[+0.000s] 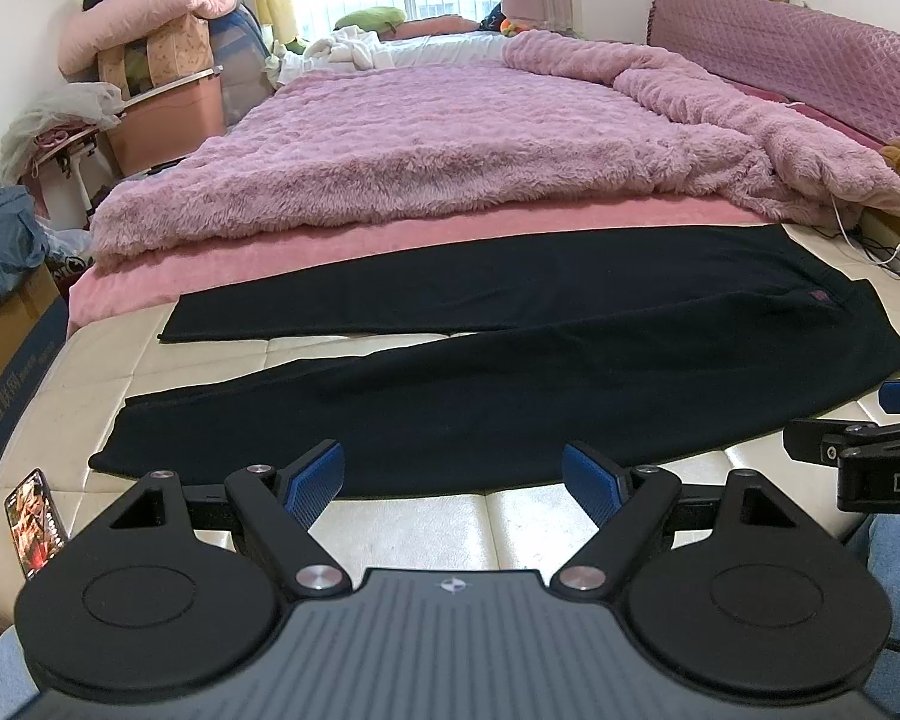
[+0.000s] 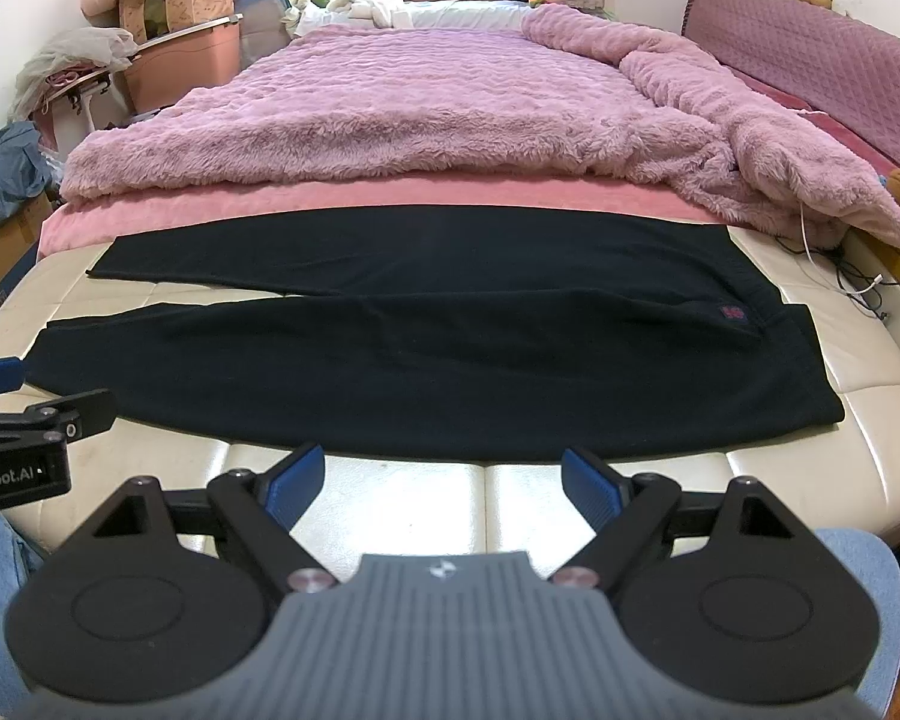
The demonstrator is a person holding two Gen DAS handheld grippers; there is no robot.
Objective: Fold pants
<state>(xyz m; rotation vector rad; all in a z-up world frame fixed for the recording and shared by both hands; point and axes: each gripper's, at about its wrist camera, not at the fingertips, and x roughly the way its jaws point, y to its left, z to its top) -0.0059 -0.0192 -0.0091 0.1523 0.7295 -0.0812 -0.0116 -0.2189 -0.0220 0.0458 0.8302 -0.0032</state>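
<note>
Black pants (image 1: 510,360) lie flat across the cream mattress (image 1: 510,516), waistband at the right, both legs spread apart toward the left. They also show in the right wrist view (image 2: 390,360), with a small red label (image 2: 733,313) near the waistband. My left gripper (image 1: 453,477) is open and empty, just in front of the near leg's edge. My right gripper (image 2: 444,480) is open and empty, just in front of the pants' near edge. The right gripper shows at the right edge of the left wrist view (image 1: 870,450); the left gripper shows at the left edge of the right wrist view (image 2: 24,420).
A fluffy pink blanket (image 1: 450,138) covers the bed behind the pants. A phone (image 1: 33,519) lies at the mattress's front left corner. Cables (image 2: 858,282) lie at the right. Boxes and a pink bin (image 1: 162,120) stand at the left of the bed.
</note>
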